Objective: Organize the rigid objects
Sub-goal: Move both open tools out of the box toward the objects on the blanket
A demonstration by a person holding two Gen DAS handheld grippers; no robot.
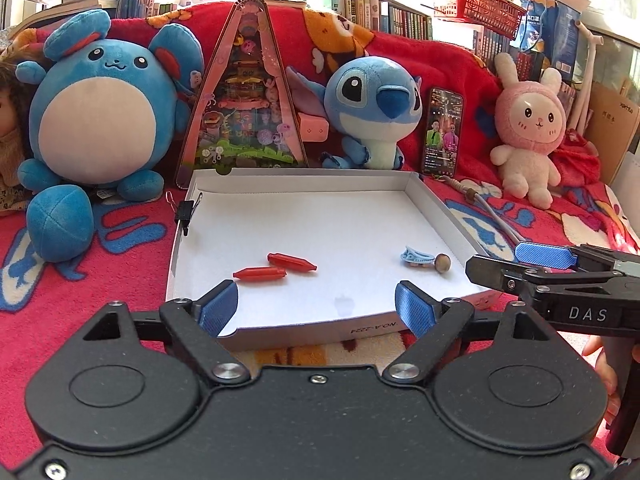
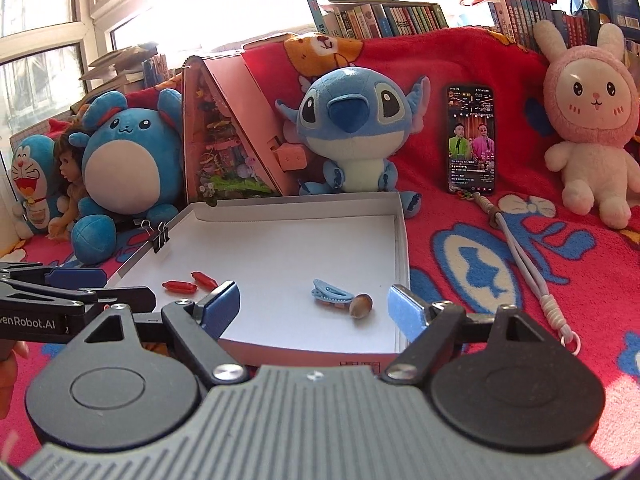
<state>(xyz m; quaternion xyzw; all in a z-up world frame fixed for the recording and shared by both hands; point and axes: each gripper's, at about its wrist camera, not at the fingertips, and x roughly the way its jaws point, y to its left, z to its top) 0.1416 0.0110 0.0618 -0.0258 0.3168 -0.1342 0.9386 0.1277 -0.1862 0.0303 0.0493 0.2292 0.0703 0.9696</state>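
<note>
A shallow white box (image 1: pixel 436 204) (image 2: pixel 401 240) lies on the red blanket. Inside it are two red capsule-shaped pieces (image 1: pixel 292 261) (image 2: pixel 180 286), a light blue hair clip (image 1: pixel 416 257) (image 2: pixel 330 294) and a small brown shell (image 1: pixel 443 263) (image 2: pixel 361 305) beside the clip. My left gripper (image 1: pixel 316 306) hovers open over the box's near edge, nothing between its blue pads. My right gripper (image 2: pixel 314 306) is open too, at the near right part of the box, short of the clip and shell; in the left wrist view it juts in from the right (image 1: pixel 516 262).
Plush toys line the back: a round blue one (image 1: pixel 96 112), a blue alien (image 1: pixel 372 108) and a pink rabbit (image 1: pixel 528 128). A triangular pink toy box (image 1: pixel 244 100), a lit phone (image 1: pixel 442 132) and a cord (image 2: pixel 520 256) lie nearby. A binder clip (image 1: pixel 188 212) grips the box's left wall.
</note>
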